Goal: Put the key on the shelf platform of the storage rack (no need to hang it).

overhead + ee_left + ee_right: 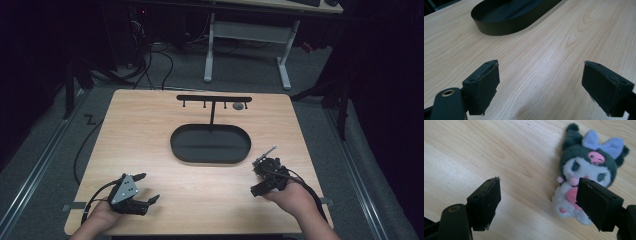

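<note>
Wooden table point(150, 125), both hand-held grippers low near its front edge, jaws wide, plush toy point(584, 175) seemingly untouched.

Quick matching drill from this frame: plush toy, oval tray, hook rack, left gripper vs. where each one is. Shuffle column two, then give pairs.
Column one:
1. plush toy
2. oval tray
3. hook rack
4. left gripper

Column two:
A. rising from the tray's far side
B. near left part of the table, jaws open over bare wood
C. middle of the table
D. lying on the wood under the right gripper's open jaws

Pairs: 1-D, 2-C, 3-A, 4-B
</note>
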`<action>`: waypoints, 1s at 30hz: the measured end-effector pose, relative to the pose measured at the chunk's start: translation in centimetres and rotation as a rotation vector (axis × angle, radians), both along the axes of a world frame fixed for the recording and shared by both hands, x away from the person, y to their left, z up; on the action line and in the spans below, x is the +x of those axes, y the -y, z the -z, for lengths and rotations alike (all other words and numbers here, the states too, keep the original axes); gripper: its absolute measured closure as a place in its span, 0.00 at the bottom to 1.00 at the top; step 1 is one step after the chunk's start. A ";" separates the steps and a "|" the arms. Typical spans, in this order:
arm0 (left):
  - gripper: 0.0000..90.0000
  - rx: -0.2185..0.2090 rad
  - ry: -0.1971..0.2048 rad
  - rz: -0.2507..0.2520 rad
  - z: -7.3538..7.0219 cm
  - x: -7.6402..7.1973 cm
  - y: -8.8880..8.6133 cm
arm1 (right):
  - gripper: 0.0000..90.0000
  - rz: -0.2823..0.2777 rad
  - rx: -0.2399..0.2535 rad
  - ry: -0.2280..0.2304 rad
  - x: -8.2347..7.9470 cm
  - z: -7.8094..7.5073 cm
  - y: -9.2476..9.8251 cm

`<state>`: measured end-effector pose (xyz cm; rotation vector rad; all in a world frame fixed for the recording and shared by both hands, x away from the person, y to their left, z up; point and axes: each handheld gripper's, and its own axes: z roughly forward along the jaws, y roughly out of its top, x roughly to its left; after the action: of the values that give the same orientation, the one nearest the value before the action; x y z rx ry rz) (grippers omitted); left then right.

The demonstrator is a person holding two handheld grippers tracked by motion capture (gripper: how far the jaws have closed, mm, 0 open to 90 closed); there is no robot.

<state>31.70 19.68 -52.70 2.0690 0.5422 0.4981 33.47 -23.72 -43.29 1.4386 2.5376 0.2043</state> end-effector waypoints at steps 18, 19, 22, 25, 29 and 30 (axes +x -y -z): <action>0.17 0.000 -0.001 -0.001 0.0 0.0 0.0 | 0.20 0.136 0.006 0.002 0.2 0.4 4.1; 0.17 0.000 -0.001 0.000 0.0 0.0 0.0 | 0.20 0.154 0.015 -0.003 0.3 0.8 4.5; 0.17 0.000 -0.005 0.001 0.0 0.1 0.0 | 0.20 0.172 0.017 -0.016 0.4 1.4 4.9; 0.17 -0.001 -0.007 -0.001 0.0 0.1 0.0 | 0.21 0.176 0.028 -0.012 0.4 1.9 5.0; 0.17 0.001 -0.005 -0.002 0.0 0.1 0.0 | 0.21 0.175 0.022 -0.030 0.4 2.6 5.0; 0.17 0.003 -0.003 -0.002 0.0 0.0 0.1 | 0.21 0.178 0.025 -0.029 0.5 2.9 5.0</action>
<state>31.73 19.62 -52.71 2.0726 0.5456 0.4981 33.96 -28.75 -46.22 1.6772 2.4201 0.1868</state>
